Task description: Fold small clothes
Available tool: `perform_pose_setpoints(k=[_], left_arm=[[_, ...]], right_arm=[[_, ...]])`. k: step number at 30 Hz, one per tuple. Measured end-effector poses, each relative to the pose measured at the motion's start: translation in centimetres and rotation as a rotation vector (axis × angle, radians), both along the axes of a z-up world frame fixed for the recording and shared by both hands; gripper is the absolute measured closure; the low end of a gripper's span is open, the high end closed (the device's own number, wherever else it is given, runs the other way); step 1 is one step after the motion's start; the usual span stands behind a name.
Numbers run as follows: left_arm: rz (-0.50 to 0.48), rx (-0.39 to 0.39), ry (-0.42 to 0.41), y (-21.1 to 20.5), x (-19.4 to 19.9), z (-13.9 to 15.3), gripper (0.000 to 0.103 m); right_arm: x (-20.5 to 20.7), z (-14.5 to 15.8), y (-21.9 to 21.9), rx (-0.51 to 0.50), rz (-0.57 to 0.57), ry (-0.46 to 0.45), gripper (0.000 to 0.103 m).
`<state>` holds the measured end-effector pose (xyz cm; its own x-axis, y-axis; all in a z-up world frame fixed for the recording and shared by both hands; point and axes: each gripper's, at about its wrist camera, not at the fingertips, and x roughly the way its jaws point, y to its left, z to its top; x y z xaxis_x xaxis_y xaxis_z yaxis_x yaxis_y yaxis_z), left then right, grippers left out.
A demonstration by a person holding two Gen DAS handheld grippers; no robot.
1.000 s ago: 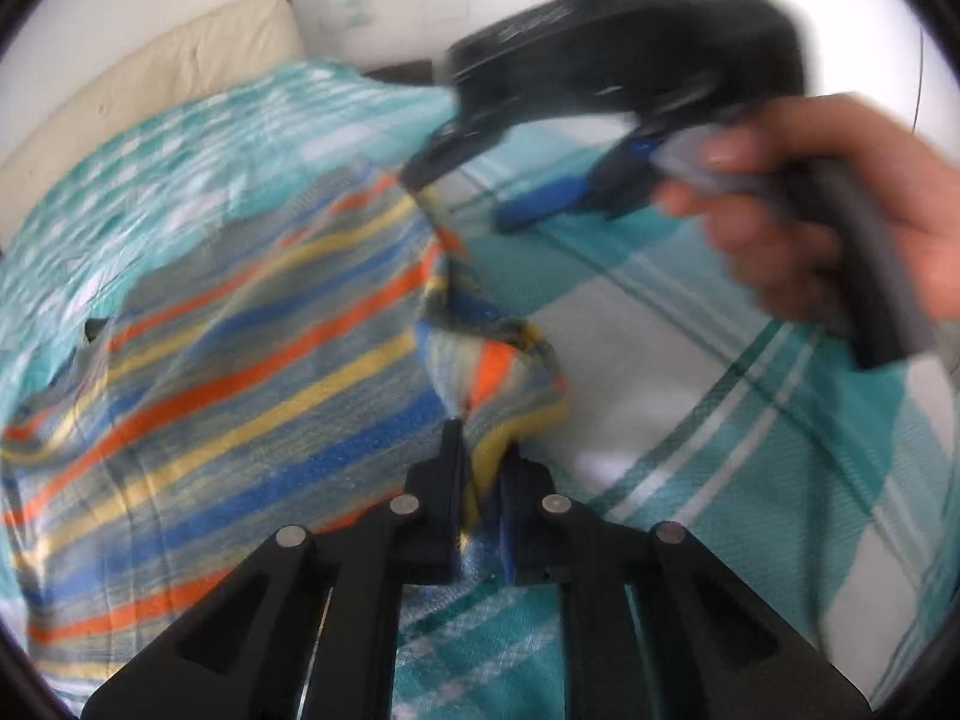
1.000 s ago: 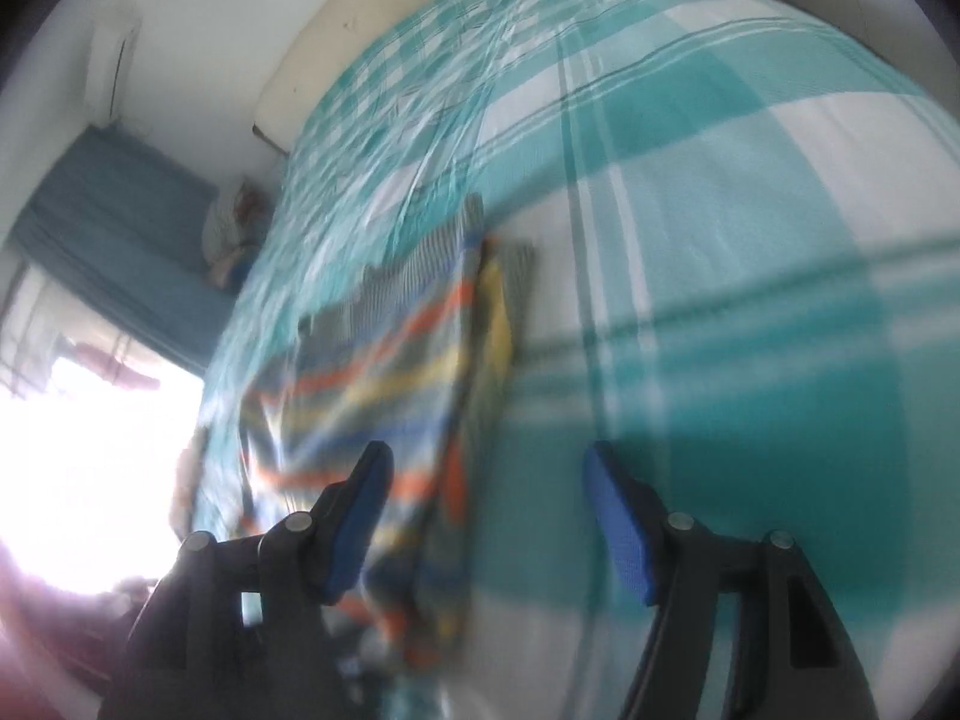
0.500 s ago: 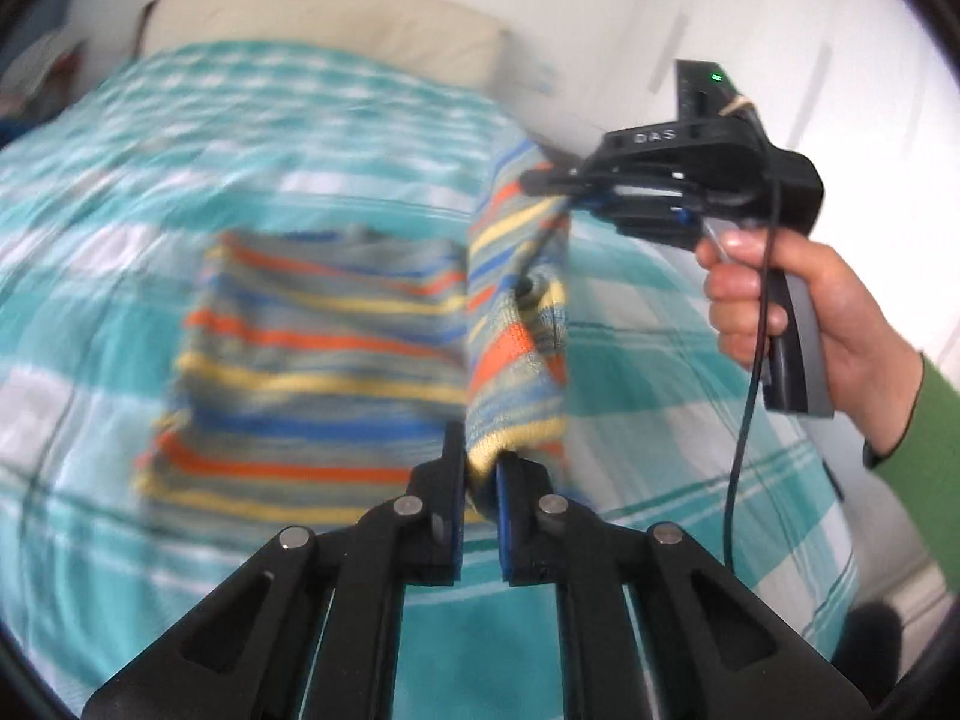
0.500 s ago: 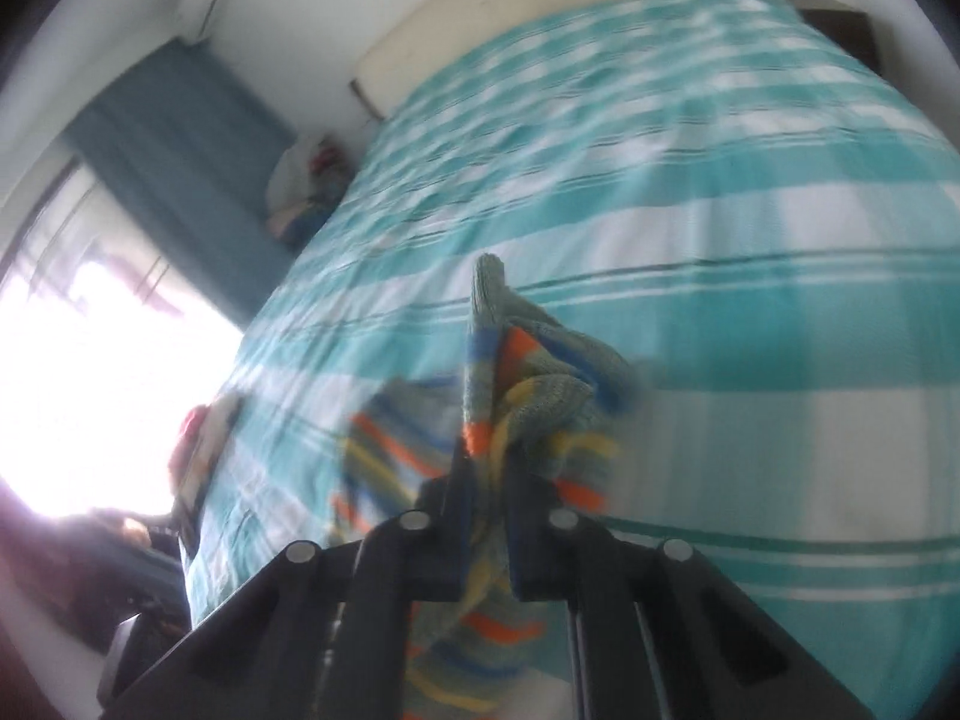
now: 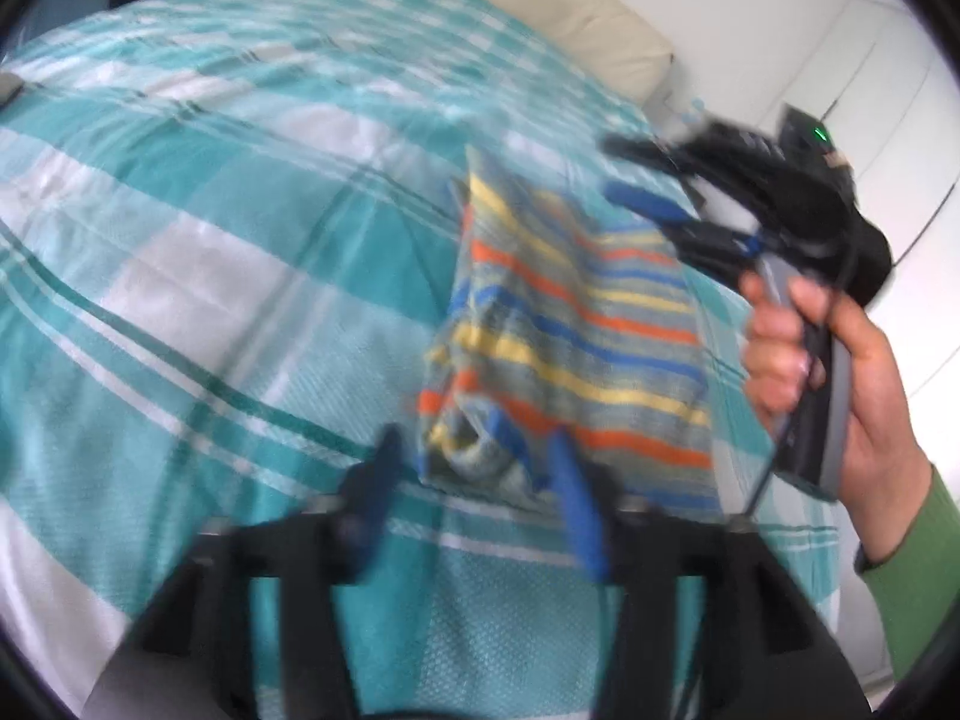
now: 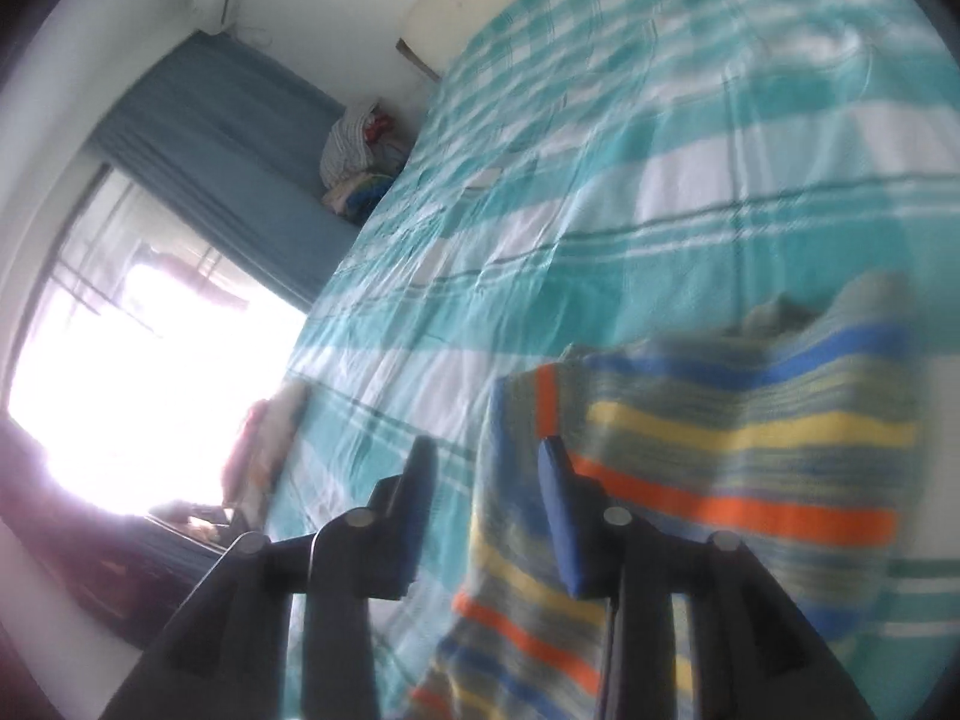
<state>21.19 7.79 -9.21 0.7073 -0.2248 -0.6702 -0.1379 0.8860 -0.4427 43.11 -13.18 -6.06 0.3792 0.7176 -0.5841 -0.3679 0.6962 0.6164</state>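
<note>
Lying folded on the bed, the small knitted garment with orange, yellow and blue stripes on grey (image 5: 576,336) sits on the teal-and-white checked bedspread (image 5: 198,276), its doubled edge nearest my left claw. I judge it light, soft and limp: it will sag from any single pinch and its knit will stretch, so I would take it by two corners of one edge, or by the thick folded hem, rather than mid-panel.

Left claw (image 5: 480,468): released, its blue-padded jaws having just opened; they stand apart to either side of the garment's near rolled corner, pressing nothing.

Right claw (image 6: 486,510): also let go, jaws just parted and narrower than the left; nothing lies between them, and the striped knit sits just beside and beyond the right-hand finger. In the left wrist view this claw hangs near the garment's far edge, held by a hand (image 5: 840,384) in a green sleeve (image 5: 918,576).

Beyond: cream pillow (image 5: 576,18), blue curtain (image 6: 240,162), bright window (image 6: 126,372).
</note>
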Motion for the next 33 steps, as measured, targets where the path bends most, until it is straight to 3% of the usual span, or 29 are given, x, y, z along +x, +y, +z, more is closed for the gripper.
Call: perform_pose_setpoints(k=[1, 3, 5, 7, 9, 11, 12, 14, 17, 20, 23, 27, 30, 33], left_arm=[[0.011, 0.004, -0.026, 0.3, 0.1, 0.3, 0.025], [0.013, 0.016, -0.035, 0.3, 0.3, 0.5, 0.024], [0.009, 0.078, 0.023, 0.0, 1.6, -0.2, 0.027], [0.02, 0.169, 0.107, -0.3, 2.7, -1.5, 0.036], [0.014, 0.227, 0.144, -0.5, 3.1, -2.9, 0.033], [0.004, 0.303, 0.129, -1.1, 3.0, -2.8, 0.022], [0.004, 0.347, 0.138, -1.4, 2.9, -2.6, 0.019], [0.014, 0.398, 0.146, -1.3, 2.3, -1.9, 0.013], [0.015, 0.345, 0.144, -0.3, 0.8, -0.3, 0.013], [-0.047, 0.269, 0.115, -0.2, -0.8, 2.6, 0.013], [-0.139, 0.271, 0.089, -1.3, -3.1, 6.2, 0.006], [-0.191, 0.314, 0.059, -2.6, -4.7, 9.3, 0.001], [-0.136, 0.278, 0.022, -3.7, -4.4, 8.2, 0.001], [-0.043, 0.157, 0.052, -5.0, -3.2, 2.8, 0.001]], right_arm=[[-0.7, 0.9, -0.3, -0.042, 0.0, -0.033, 0.067], [-2.9, 2.4, -1.8, -0.141, 0.04, -0.101, 0.067], [-5.8, 2.8, -2.8, -0.214, 0.116, -0.147, 0.067], [-9.0, 1.3, -3.3, -0.251, 0.198, -0.142, 0.067], [-11.5, -2.5, -2.8, -0.3, 0.277, -0.063, 0.067], [-13.4, -6.6, -2.2, -0.493, 0.279, -0.019, 0.067], [-14.7, -6.2, -2.3, -0.502, 0.253, -0.097, 0.068], [-16.6, -4.9, -2.6, -0.519, 0.218, -0.134, 0.061], [-19.8, -2.6, -4.6, -0.457, 0.161, -0.182, 0.039], [-23.0, -1.6, -7.2, -0.505, 0.072, -0.263, 0.021], [-24.7, -2.0, -9.8, -0.556, -0.002, -0.253, 0.02], [-25.9, -3.6, -13.6, -0.572, -0.122, -0.211, 0.02], [-26.1, -5.2, -15.6, -0.58, -0.226, -0.194, 0.02], [-26.5, -6.3, -16.6, -0.539, -0.3, -0.206, 0.018]])
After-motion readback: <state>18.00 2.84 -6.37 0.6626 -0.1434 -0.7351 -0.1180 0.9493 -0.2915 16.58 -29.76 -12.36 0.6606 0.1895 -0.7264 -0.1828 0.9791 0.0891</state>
